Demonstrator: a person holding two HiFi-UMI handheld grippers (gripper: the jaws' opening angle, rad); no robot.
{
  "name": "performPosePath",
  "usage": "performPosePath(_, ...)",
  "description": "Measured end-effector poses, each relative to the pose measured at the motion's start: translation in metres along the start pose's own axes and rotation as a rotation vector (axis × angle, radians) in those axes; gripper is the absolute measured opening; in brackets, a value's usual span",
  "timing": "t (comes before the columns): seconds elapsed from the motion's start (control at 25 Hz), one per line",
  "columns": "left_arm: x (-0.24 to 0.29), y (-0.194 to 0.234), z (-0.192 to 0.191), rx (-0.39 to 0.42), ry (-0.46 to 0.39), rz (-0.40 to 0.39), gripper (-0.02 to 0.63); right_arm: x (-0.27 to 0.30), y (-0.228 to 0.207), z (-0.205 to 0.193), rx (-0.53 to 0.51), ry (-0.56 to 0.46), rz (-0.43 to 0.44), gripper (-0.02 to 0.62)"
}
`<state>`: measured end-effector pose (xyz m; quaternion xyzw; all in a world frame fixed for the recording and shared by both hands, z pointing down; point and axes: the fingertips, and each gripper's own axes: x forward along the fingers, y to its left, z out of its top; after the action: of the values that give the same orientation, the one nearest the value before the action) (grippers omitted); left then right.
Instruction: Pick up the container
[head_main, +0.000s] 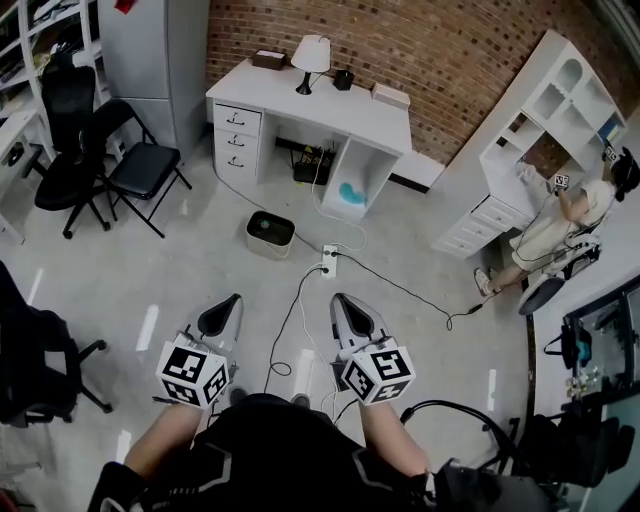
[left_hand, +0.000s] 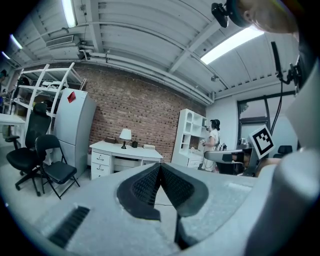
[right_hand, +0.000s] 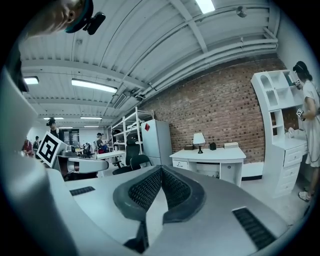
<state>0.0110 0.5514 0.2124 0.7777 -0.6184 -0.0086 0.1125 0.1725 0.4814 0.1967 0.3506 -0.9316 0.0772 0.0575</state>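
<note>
Grey floor (head_main: 180, 270), seen in head view only, carries the squat rounded container (head_main: 270, 233), dark top and pale sides. It sits before the white worktop (head_main: 380, 120), beside a power strip (head_main: 328, 260). Left hand-held gripper (head_main: 233, 300) and right hand-held gripper (head_main: 340, 300) hover well apart from it, ribbed dark pads pressed together, empty. Gripper views add the brick wall (right_hand: 225, 105) and lamp (right_hand: 199, 140).

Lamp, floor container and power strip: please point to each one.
lamp (head_main: 312, 52), head view, on its shade.
floor container (head_main: 270, 230), head view, on its dark top.
power strip (head_main: 329, 259), head view, on its body.
</note>
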Motion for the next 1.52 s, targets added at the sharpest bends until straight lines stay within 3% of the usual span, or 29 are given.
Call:
performPosePath(0.2,-0.001,0.022,-0.003,-0.015,-0.015,-0.035,0.008,0.012,0.014,-0.002,-0.047,0.012,-0.043,0.008)
performPosePath(0.56,0.02,0.041,-0.003,-0.038,-0.009,-0.084,0.008,0.033,0.021,0.0,-0.028,-0.002,0.003,0.008)
performPosePath(0.88,0.08,0.063,-0.002,-0.037,0.026,-0.051,0.008,0.08,-0.033,0.0,0.032,-0.013,0.03,0.008)
performPosePath(1.52,0.265,0.061,0.034,-0.005,0.057,-0.032,0.008,0.164,-0.181,0.045,-0.016,-0.029,0.066,0.008)
